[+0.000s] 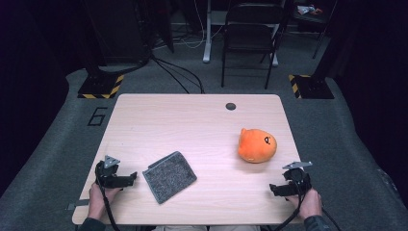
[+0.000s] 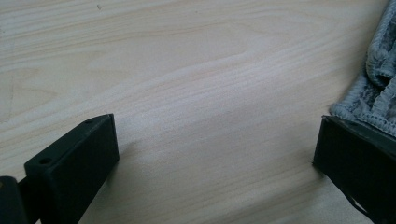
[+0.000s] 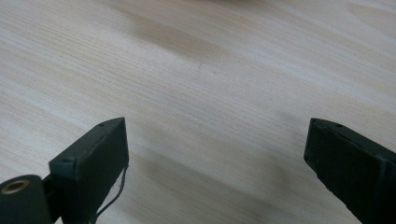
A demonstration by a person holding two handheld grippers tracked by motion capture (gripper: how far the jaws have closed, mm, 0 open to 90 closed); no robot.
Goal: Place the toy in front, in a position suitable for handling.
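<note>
An orange round plush toy (image 1: 257, 145) lies on the right half of the wooden table (image 1: 192, 120). A grey folded cloth (image 1: 169, 176) lies near the front, left of centre; its knitted edge (image 2: 376, 88) reaches the right side of the left gripper view. My left gripper (image 1: 133, 179) rests at the front left, pointing right toward the cloth, jaws wide open (image 2: 217, 144) over bare wood. My right gripper (image 1: 272, 189) rests at the front right, below the plush, pointing left. Its jaws stand open (image 3: 217, 144) with nothing between them.
A small dark round grommet (image 1: 231, 106) sits near the table's far edge. Behind the table stand a black folding chair (image 1: 250, 33), yellow-black striped stand bases (image 1: 101, 86) and floor cables. A person's hands hold both grippers at the near edge.
</note>
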